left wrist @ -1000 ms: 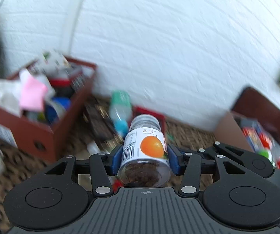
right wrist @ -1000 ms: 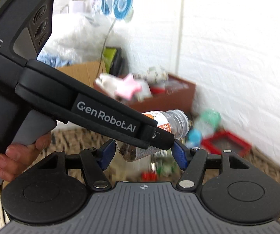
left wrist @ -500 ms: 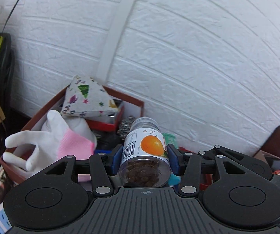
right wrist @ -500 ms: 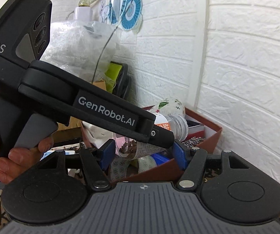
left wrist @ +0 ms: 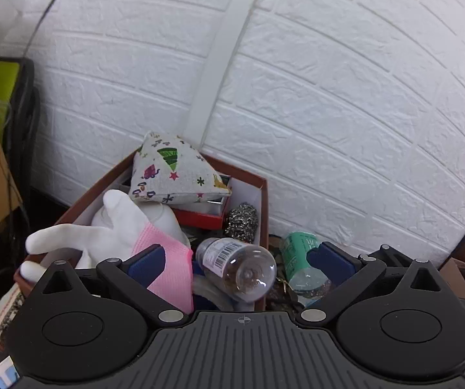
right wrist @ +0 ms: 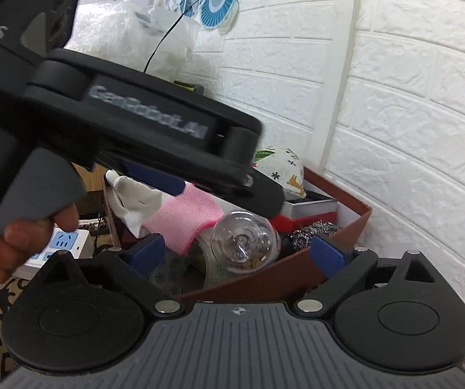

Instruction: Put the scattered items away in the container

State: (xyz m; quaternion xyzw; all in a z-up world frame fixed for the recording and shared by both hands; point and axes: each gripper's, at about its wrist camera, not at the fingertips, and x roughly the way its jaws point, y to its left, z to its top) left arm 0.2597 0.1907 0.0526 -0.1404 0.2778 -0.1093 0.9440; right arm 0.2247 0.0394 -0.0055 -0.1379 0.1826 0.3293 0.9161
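We see two grippers, the left gripper (left wrist: 239, 259) and the right gripper (right wrist: 239, 253), whose jaws have just been opening and stand wide apart, gripping nothing. One clear plastic bottle (left wrist: 237, 267) with a rounded base lies free between them, tilted over the open red-brown box (left wrist: 263, 194). In the box lie one printed cloth pouch (left wrist: 175, 171), one white-and-pink glove (left wrist: 125, 230) and one steel scourer (left wrist: 242, 218), before a white embossed brick wall (left wrist: 329, 97).

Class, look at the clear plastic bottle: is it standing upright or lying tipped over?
Tipped over. The clear plastic bottle lies on its side over the brown box, round base facing the camera, free between both opened grippers.
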